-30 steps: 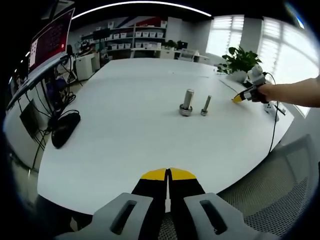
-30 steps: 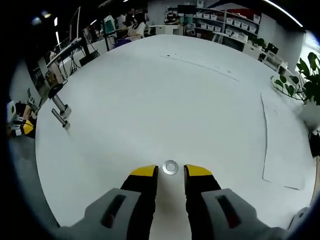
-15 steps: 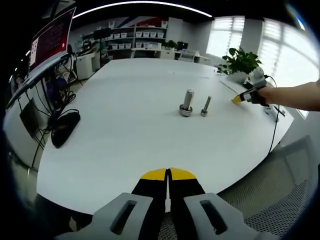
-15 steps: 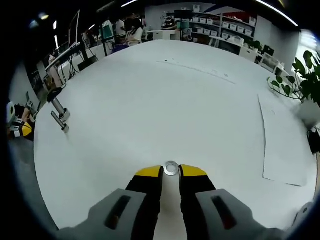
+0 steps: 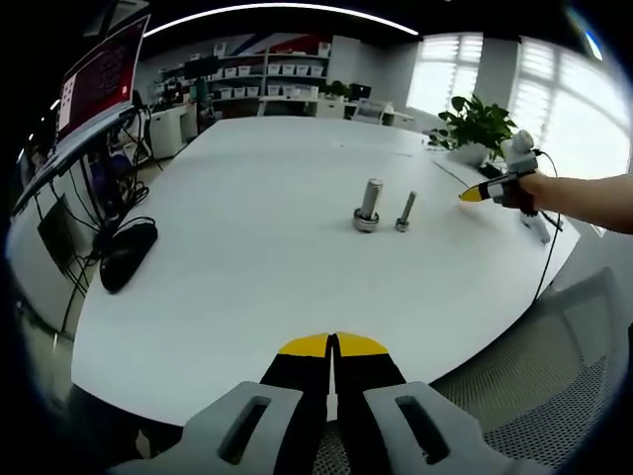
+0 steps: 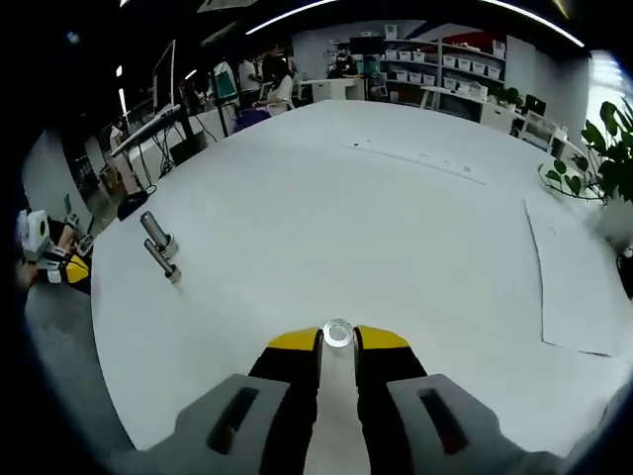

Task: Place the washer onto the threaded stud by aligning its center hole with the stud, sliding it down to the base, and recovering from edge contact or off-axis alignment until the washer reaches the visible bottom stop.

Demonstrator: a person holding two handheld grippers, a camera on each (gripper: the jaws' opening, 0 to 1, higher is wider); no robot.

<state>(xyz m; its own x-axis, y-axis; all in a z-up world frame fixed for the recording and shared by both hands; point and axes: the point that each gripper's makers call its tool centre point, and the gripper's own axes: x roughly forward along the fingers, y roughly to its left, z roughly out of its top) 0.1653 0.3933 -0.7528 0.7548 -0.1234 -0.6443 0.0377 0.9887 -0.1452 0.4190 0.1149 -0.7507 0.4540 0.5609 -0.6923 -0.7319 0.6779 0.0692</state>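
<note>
In the right gripper view my right gripper (image 6: 337, 341) is shut on a small metal washer (image 6: 338, 333), held between its yellow tips above the white table (image 6: 396, 218). Two upright studs stand far off at the left: a thick one (image 6: 156, 233) and a thin one (image 6: 161, 259). In the left gripper view my left gripper (image 5: 333, 345) is shut with nothing in it, near the table's front edge. The thick stud (image 5: 368, 204) and thin stud (image 5: 405, 211) stand mid-table there. The right gripper (image 5: 477, 192) shows at the far right, held by a person's arm.
A potted plant (image 5: 475, 123) stands at the table's far right, with a cable (image 5: 542, 247) over the edge. A monitor (image 5: 99, 74) and dark office chair (image 5: 129, 252) sit left of the table. A pale sheet (image 6: 579, 287) lies on the table at the right.
The right gripper has shut on the washer and lifted it; its view has swung so the studs sit nearer and more toward the centre. The left gripper has stayed still.
</note>
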